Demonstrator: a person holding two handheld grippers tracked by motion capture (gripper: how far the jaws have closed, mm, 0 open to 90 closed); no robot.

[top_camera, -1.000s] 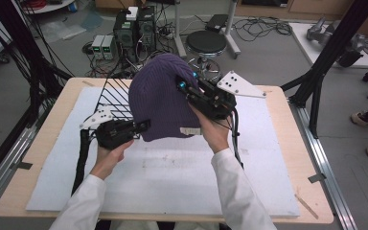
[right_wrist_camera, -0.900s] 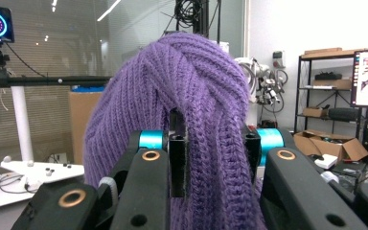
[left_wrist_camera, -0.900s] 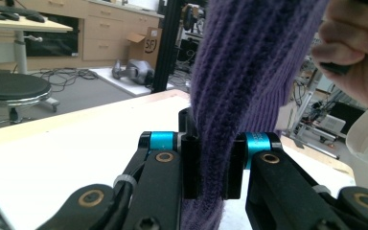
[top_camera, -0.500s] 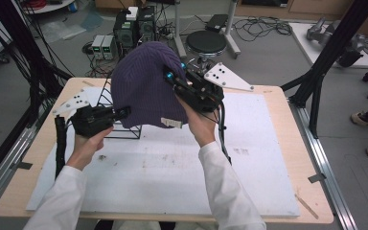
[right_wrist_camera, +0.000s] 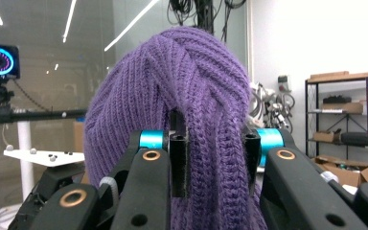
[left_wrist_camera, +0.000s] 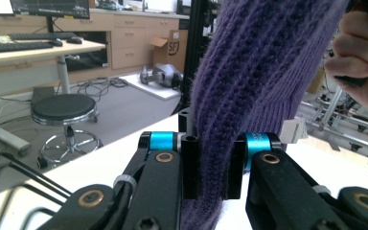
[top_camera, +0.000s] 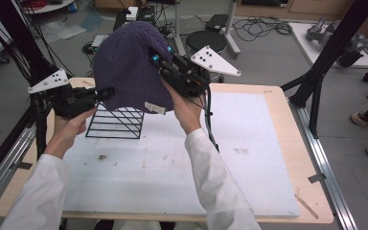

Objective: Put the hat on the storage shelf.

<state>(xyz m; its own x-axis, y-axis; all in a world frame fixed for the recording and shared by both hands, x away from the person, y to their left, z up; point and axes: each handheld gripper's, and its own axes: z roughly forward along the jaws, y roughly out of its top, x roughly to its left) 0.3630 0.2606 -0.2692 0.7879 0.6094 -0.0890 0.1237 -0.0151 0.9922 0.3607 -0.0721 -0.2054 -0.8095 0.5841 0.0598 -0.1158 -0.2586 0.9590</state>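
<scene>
A purple knit beanie [top_camera: 127, 67] hangs in the air above the table, held from both sides. My left gripper [top_camera: 106, 92] is shut on its lower left edge; in the left gripper view the knit [left_wrist_camera: 249, 96] is pinched between the two jaws. My right gripper [top_camera: 157, 58] is shut on the hat's right side, and a thick fold of the beanie [right_wrist_camera: 191, 96] fills its jaws in the right gripper view. A small white label [top_camera: 154, 108] dangles from the brim. Under the hat stands a black wire rack [top_camera: 115, 123] on the white mat [top_camera: 230, 158].
The wooden table [top_camera: 287, 124] has a metal rail along its right side. Black frame posts [top_camera: 333, 48] stand at the back right and left. A stool [top_camera: 206, 40] and cables lie on the floor behind.
Both hands have lifted the beanie up and to the left, off the wire rack, which now stands uncovered beneath it.
</scene>
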